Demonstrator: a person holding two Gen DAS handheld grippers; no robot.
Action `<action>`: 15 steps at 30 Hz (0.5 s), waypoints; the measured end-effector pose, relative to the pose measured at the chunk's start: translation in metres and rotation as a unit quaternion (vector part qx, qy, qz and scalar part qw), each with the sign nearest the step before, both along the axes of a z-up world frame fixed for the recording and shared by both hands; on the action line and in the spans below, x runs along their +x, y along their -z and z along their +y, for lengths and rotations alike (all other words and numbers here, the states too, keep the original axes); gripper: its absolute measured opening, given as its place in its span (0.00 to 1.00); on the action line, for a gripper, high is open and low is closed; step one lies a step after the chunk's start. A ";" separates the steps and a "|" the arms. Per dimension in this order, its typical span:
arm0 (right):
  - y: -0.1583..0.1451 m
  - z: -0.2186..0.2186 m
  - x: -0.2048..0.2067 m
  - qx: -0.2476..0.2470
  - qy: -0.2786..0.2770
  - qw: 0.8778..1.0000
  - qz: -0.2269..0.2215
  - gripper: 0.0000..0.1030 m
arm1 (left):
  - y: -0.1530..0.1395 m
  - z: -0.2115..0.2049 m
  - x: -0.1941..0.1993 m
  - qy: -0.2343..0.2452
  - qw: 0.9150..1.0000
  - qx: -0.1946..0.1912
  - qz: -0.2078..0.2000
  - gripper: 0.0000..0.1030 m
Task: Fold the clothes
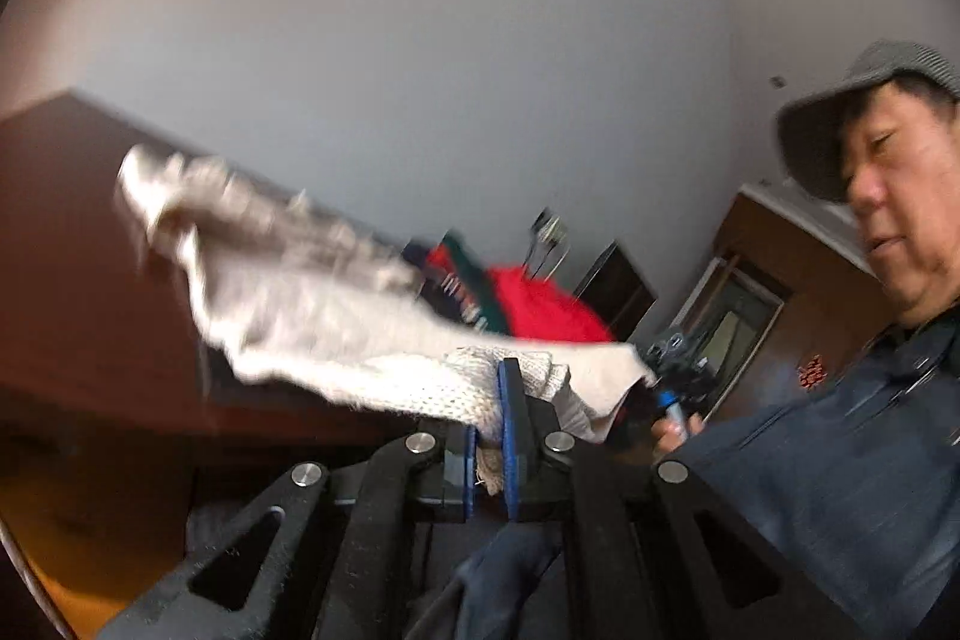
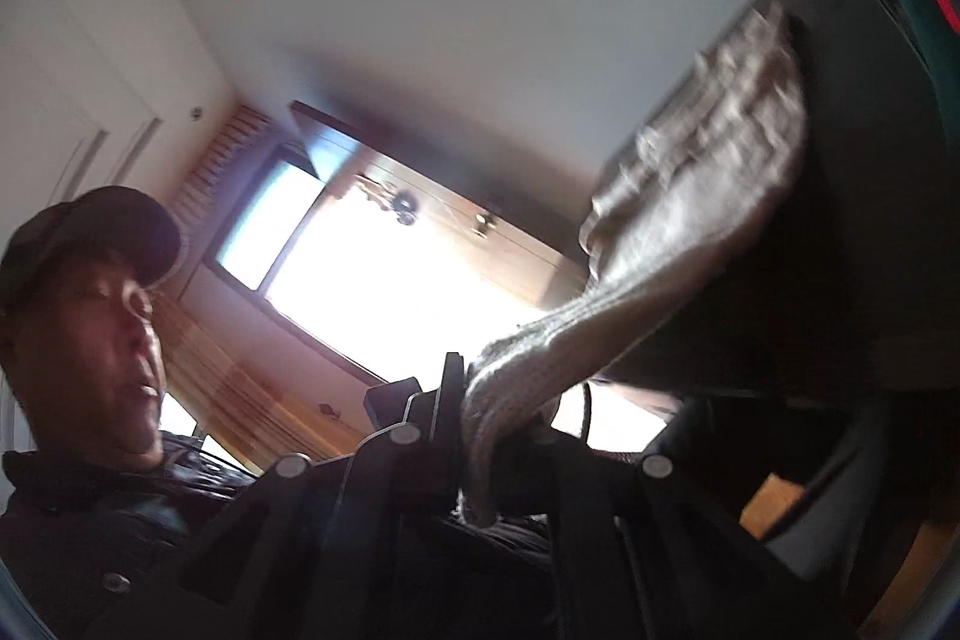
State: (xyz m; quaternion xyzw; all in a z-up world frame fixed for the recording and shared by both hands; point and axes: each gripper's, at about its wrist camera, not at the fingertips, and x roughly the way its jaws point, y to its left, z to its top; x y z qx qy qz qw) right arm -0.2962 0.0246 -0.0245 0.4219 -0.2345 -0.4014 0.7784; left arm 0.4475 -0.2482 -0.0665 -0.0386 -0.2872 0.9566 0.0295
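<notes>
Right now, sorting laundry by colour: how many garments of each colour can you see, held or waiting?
Cream knit garment, clamped by both the left gripper and the right gripper: 1
Red garment: 1
Dark green garment: 1
Total: 3

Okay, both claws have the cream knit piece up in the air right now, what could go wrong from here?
1. The left claw pinches only a small bunched edge of the cream knit garment; the loose weave could slip out as it swings.
2. The right claw also holds just an edge, so uneven pulling may stretch or twist the knit.
3. The free end hangs blurred near the red clothes pile and could drag across it.
</notes>
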 end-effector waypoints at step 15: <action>-0.064 -0.101 -0.091 0.018 0.041 0.999 0.020 0.06 | -0.071 -0.139 -0.055 -0.056 0.997 -0.048 -0.015 0.07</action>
